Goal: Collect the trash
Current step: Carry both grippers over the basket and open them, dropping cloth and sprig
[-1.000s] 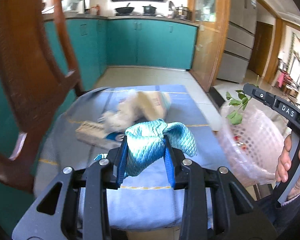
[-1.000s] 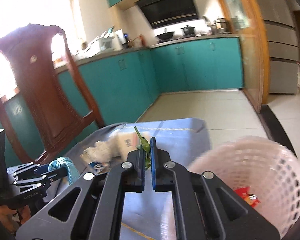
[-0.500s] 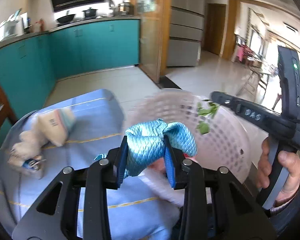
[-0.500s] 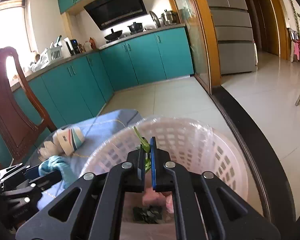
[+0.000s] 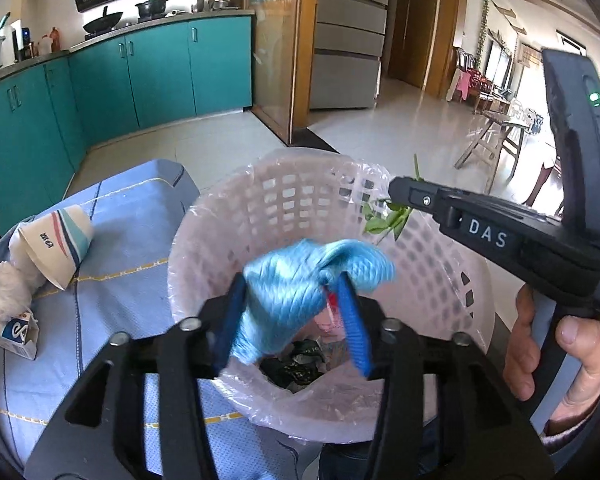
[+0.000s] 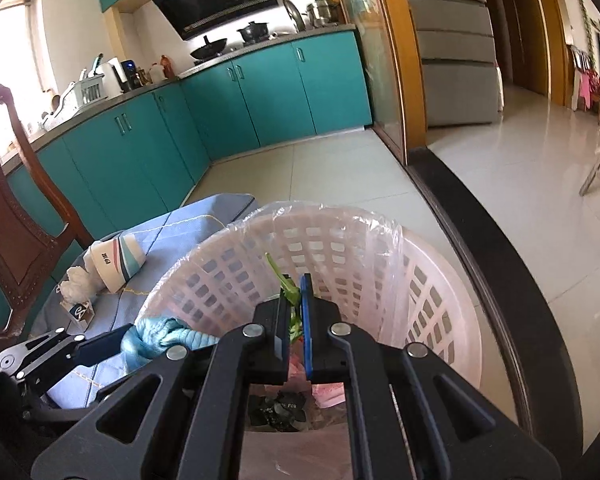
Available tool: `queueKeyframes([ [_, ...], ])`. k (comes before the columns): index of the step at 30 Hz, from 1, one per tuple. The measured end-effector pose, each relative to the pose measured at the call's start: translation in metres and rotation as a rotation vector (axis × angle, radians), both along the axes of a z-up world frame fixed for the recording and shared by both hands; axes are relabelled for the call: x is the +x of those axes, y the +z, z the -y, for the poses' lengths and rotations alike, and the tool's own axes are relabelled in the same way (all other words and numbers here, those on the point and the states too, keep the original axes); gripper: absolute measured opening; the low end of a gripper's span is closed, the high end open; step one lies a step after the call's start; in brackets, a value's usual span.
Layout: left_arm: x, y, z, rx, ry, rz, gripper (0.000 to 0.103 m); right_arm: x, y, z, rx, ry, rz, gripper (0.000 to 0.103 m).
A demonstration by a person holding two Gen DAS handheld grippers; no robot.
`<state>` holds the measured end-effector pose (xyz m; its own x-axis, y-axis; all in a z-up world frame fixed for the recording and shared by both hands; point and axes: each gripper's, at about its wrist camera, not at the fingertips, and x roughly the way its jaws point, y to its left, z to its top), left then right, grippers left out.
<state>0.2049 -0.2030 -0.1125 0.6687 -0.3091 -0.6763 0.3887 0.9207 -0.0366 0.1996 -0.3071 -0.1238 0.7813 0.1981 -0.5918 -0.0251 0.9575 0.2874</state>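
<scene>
A white plastic basket [image 5: 284,184] lined with a clear bag stands at the table's right edge. Over its mouth my left gripper [image 5: 292,292] has its jaws opening. A crumpled blue cloth [image 5: 320,264] still hangs between them, resting against the left pad and clear of the right one. From the right, my right gripper [image 5: 400,194] reaches over the far rim. It is shut on a green leafy sprig [image 6: 276,270], and its jaws are just starting to part. The sprig's leaves [image 5: 384,222] dangle inside the basket [image 6: 340,212]. In the right wrist view, the cloth [image 6: 160,334] shows at lower left.
A tipped paper cup [image 5: 56,248], a white tissue wad [image 5: 8,292] and a small carton [image 5: 14,334] lie on the blue tablecloth [image 5: 132,216] at left. Dark and pink wrappers [image 5: 296,368] sit in the basket's bottom. A wooden chair [image 6: 16,216] stands behind the table. A hand [image 5: 560,360] grips the right handle.
Both grippers swung right from over the table to above the basket. The left jaws have spread, and the blue cloth is no longer pinched. The sprig stays in the right jaws.
</scene>
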Motion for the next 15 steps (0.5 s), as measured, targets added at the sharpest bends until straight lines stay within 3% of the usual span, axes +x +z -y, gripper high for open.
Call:
queueKeyframes([
  [2, -0.004, 0.006, -0.006, 0.000, 0.022, 0.021, 0.066, 0.003, -0.001, 0.002, 0.032, -0.012, -0.012, 0.021],
  [4, -0.004, 0.011, -0.020, -0.012, 0.054, 0.034, 0.070, 0.004, 0.002, 0.003, 0.064, -0.023, -0.001, 0.049],
  [8, -0.002, 0.016, -0.050, -0.046, 0.125, 0.035, 0.074, 0.002, 0.010, -0.006, 0.071, -0.020, 0.038, 0.058],
  [11, -0.006, 0.015, -0.080, -0.026, 0.217, 0.058, 0.075, 0.003, 0.019, -0.016, 0.091, -0.005, 0.078, 0.065],
  [15, -0.008, 0.009, -0.152, -0.030, 0.478, 0.082, 0.074, -0.004, 0.047, -0.043, 0.137, 0.033, 0.233, 0.101],
])
